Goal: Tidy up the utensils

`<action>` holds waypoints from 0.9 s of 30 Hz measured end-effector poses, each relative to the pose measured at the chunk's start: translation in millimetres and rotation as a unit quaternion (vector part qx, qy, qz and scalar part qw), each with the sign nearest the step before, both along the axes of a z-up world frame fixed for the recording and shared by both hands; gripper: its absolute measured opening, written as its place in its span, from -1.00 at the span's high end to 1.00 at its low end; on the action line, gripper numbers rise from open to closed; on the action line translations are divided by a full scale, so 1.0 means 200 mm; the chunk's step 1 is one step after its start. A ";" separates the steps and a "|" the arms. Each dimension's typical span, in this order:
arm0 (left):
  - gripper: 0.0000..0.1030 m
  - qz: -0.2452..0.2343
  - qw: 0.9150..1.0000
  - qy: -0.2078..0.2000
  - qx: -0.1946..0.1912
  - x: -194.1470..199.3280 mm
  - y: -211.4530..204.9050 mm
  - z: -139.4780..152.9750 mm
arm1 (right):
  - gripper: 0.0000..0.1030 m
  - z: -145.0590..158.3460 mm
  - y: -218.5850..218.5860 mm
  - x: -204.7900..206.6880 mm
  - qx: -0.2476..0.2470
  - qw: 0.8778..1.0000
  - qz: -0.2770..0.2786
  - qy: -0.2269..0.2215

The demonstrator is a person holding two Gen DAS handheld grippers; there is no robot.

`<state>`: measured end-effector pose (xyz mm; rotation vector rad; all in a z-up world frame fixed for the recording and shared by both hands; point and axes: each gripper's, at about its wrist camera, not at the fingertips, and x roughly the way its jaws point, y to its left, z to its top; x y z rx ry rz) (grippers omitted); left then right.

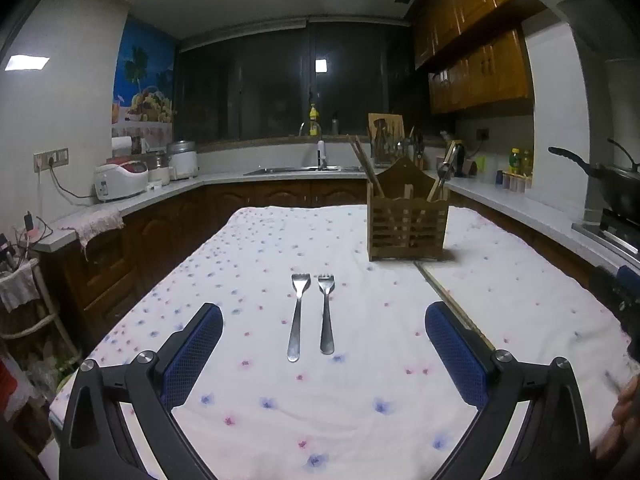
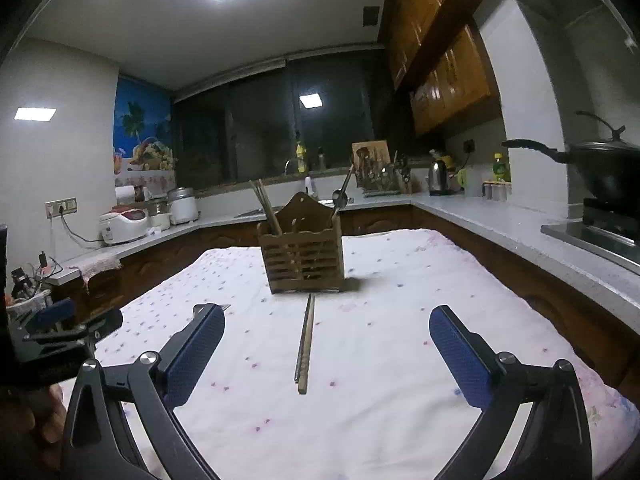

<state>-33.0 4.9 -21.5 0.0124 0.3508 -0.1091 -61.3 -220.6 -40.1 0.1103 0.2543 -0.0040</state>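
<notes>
Two metal forks, one [image 1: 297,316] beside the other [image 1: 326,314], lie parallel on the floral tablecloth [image 1: 280,400] just ahead of my open, empty left gripper [image 1: 324,320]. A wooden utensil caddy [image 1: 407,224] stands further back right, with chopsticks and a ladle in it. In the right wrist view a pair of chopsticks [image 2: 305,344] lies on the cloth between the open fingers of my empty right gripper [image 2: 326,326], pointing at the caddy [image 2: 303,256]. The left gripper [image 2: 60,320] shows at the left edge of that view.
Kitchen counters [image 2: 500,220] wrap around the table on three sides. A rice cooker [image 1: 120,180] and pots stand at the left, a sink [image 1: 300,169] at the back, a wok [image 2: 600,168] on the stove at the right. A basket stand [image 1: 20,300] is left of the table.
</notes>
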 end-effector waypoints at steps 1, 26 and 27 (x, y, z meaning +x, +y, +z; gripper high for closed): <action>-0.99 0.000 1.000 -0.001 0.001 0.00 0.00 0.00 | -1.00 0.00 0.00 0.00 -0.002 1.000 -0.001 0.002; -0.99 0.004 1.000 -0.006 -0.005 0.02 0.00 -0.01 | -1.00 -0.03 0.01 0.03 -0.004 1.000 0.008 0.022; -0.99 0.005 1.000 -0.007 -0.005 0.03 0.00 -0.01 | -1.00 -0.03 0.01 0.03 -0.004 1.000 0.008 0.022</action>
